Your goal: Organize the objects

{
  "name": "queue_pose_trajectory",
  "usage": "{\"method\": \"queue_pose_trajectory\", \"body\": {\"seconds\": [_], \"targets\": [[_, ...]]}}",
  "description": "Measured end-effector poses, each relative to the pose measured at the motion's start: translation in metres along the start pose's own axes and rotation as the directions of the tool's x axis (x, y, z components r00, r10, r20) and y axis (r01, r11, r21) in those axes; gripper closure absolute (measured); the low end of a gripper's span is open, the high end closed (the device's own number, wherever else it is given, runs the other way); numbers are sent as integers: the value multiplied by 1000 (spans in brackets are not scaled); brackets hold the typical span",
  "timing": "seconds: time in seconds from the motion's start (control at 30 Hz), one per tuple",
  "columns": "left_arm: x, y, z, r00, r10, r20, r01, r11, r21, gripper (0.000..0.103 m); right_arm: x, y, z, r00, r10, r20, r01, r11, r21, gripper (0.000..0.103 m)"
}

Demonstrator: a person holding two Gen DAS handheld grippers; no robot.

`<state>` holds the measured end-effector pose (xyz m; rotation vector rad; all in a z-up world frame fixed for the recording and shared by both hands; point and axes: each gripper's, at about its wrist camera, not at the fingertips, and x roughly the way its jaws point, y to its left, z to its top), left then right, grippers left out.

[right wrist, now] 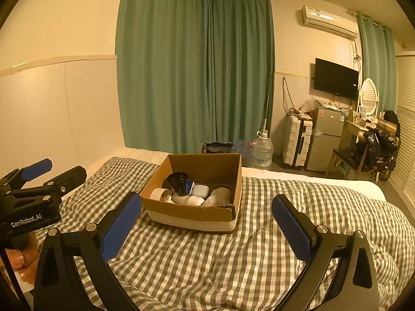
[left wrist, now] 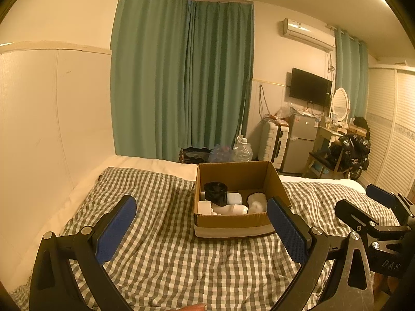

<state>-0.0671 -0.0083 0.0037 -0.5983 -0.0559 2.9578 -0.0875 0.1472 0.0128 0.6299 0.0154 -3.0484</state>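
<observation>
An open cardboard box sits on the checked bedspread; it also shows in the right wrist view. Inside it stand a black cup, a pale blue case, white bottles and a grey object. My left gripper is open and empty, just in front of the box. My right gripper is open and empty, a little nearer than the box. The right gripper shows at the right edge of the left wrist view, and the left gripper at the left edge of the right wrist view.
The bed's checked cover spreads around the box, with a wall panel on the left. Beyond the bed are green curtains, a water jug, a white suitcase, a small fridge and a dressing table with a chair.
</observation>
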Motion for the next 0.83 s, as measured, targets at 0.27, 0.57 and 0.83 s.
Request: {"method": "queue_pose_trajectory", "body": {"seconds": [0.27,0.57,0.83], "targets": [[3,-1,-2,1000,13,-17,-13,1000,4,0,3,2,0,1000,-1,-7,0,1000,-12,2],[2,1,-6,999,16,-30,-16,1000,7,0,4,6,-4,1000,-1,-14,1,1000,-17,2],[0,2,-6,1000,24,-19,-24,1000,7,0,6,14,-5,1000,-6,-20,5,999,-52,2]]}}
